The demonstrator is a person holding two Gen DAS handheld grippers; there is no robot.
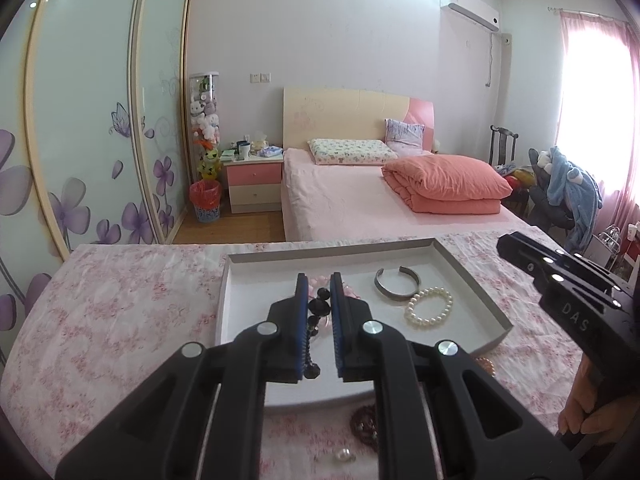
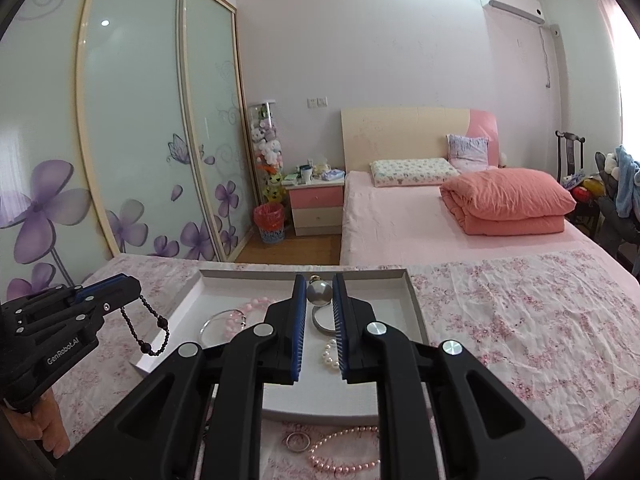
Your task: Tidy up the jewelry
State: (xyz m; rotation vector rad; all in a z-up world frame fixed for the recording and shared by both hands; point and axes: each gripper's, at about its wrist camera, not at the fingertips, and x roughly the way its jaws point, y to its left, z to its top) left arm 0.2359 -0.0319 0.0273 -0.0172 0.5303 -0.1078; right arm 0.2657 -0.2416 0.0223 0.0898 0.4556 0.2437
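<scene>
A floral cloth (image 2: 520, 320) covers the surface. The white tray (image 2: 416, 312) rests on it beneath the fingers. Nearer than the fingertips lie a ring (image 2: 298, 441) and pink bead string (image 2: 344, 454).

Printed in white as "GenRobot.AI" on the black body of the left gripper (image 2: 108, 298), seen from the right wrist view. Marked "DAS" on the black body of the right gripper (image 1: 516, 246), seen from the left wrist view.

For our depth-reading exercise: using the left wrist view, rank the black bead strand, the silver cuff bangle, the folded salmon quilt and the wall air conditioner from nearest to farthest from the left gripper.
1. Black bead strand: pinched in the left gripper.
2. Silver cuff bangle: in the tray, right of the fingers.
3. Folded salmon quilt: on the bed beyond the tray.
4. Wall air conditioner: high on the far wall.
</scene>
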